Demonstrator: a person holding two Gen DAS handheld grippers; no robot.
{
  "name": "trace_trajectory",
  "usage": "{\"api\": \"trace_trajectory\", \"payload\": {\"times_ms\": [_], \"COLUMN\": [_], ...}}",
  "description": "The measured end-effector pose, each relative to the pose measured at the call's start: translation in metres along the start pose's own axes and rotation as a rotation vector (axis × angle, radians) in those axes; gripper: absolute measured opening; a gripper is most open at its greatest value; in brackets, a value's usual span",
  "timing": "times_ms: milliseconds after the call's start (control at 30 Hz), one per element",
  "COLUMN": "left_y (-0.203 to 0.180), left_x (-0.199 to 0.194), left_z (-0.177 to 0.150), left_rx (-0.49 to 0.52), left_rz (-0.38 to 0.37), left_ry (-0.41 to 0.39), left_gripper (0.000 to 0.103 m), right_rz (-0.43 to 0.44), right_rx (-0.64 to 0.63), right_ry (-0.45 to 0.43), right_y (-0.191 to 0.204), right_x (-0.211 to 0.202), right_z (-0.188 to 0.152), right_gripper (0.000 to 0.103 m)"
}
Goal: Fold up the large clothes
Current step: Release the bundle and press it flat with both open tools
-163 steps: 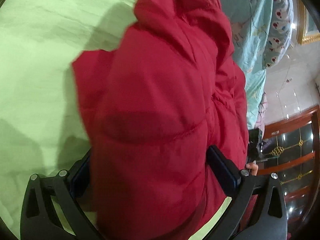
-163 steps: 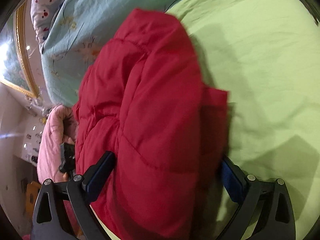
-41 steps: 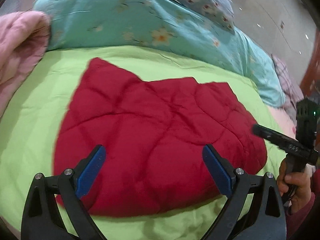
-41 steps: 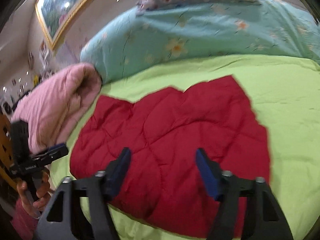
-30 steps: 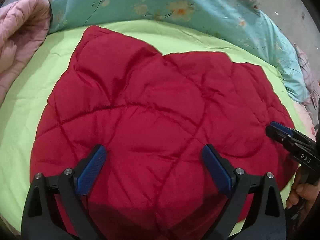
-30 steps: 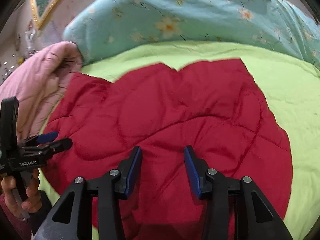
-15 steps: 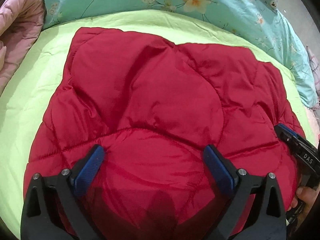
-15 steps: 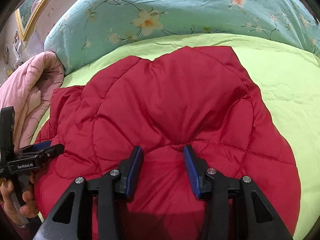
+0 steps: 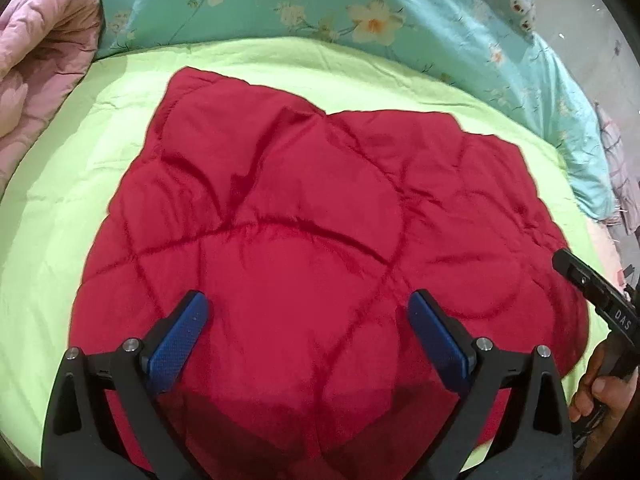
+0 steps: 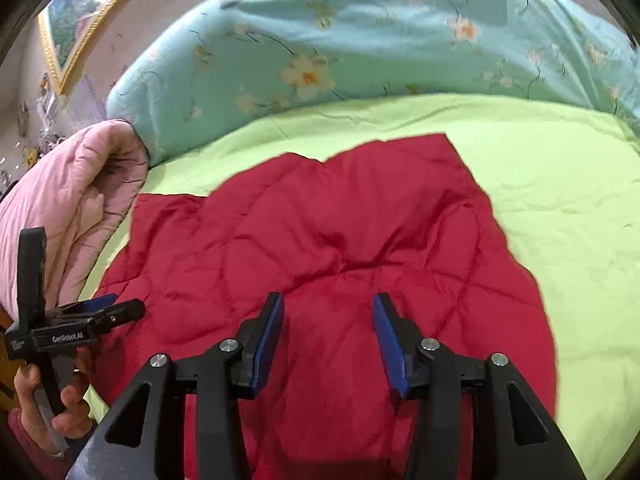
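Note:
A red quilted jacket (image 9: 312, 216) lies folded into a flat, roughly square bundle on the lime-green bed sheet (image 9: 72, 184); it also shows in the right wrist view (image 10: 332, 248). My left gripper (image 9: 308, 320) is open and empty, hovering over the bundle's near part. My right gripper (image 10: 328, 320) is open and empty too, with a narrower gap, over the bundle's near edge. The right gripper also shows at the bundle's right edge in the left wrist view (image 9: 580, 276). The left gripper shows at the bundle's left edge in the right wrist view (image 10: 100, 312).
A teal floral duvet (image 9: 320, 4) is heaped along the far side of the bed (image 10: 360, 48). A pink quilt (image 9: 36, 64) is bunched at the far left (image 10: 72, 208). A gold-framed picture (image 10: 76, 20) hangs on the wall.
Over five seconds the jacket went from held up in both grippers to lying flat and released. In the last half second both grippers pulled back, and the right one opened wider.

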State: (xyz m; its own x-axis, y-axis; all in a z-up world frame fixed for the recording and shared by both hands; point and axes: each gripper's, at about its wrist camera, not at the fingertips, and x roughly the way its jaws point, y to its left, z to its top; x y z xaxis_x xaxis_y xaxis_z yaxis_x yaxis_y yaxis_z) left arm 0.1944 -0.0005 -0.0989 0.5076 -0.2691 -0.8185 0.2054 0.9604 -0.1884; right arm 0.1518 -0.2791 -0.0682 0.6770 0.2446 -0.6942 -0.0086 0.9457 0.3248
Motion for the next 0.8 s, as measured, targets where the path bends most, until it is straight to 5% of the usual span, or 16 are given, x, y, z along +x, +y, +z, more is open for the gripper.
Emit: {"api": "trace_trajectory", "payload": {"times_ms": [167,367,800], "left_y": [-0.005,-0.005,-0.003], "left_x": [-0.034,-0.051,-0.018], "left_z": [-0.023,-0.053,-0.068], "left_rx": [0.015,0.020,0.049], "left_rz": [-0.017,0.074,0.186], "left_ry": [-0.034,-0.061,-0.039], "left_gripper": [0.101,0.101,0.103], "right_rz": [0.007,-0.023,-0.048], "right_rx": [-0.018,-0.015,-0.005], "right_ry": [-0.017,0.008,0.016], "right_y": [0.005,0.001,-0.018], "right_x": [-0.035,-0.049,-0.026], "right_z": [-0.020,-0.050,-0.068], "right_gripper": [0.055,0.056,0.063]}}
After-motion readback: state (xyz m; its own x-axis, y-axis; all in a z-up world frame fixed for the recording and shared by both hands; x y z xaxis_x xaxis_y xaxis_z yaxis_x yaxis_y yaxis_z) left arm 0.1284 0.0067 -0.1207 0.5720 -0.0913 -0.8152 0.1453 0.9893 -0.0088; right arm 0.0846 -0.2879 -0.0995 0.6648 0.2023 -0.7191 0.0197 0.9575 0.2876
